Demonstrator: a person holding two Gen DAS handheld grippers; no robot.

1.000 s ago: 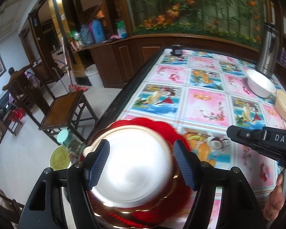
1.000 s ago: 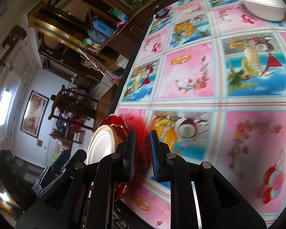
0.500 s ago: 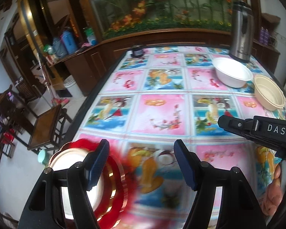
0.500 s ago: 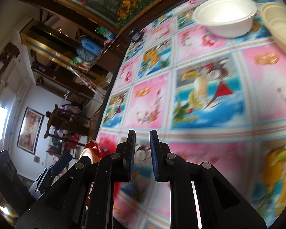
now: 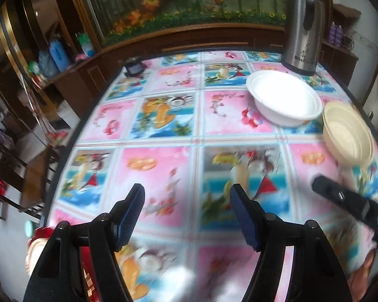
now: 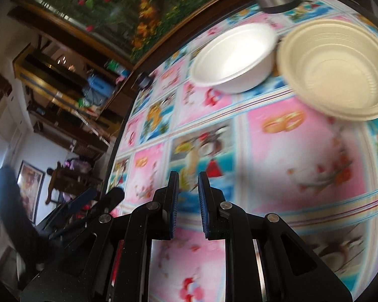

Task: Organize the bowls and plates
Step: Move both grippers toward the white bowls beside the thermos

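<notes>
White bowl [image 5: 284, 98], cream bowl [image 5: 347, 133]: both empty.

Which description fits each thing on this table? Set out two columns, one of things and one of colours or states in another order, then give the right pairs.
Things:
1. flask
2. foam bowl
3. ribbed bowl
4. left gripper

Descriptions:
A. cream
B. fingers wide apart, nothing between
C. silver with a black top
D. white

Pairs: 1-C, 2-D, 3-A, 4-B

Both grippers are black with silver screws and blue ribbed fingers [image 5: 132, 214].
</notes>
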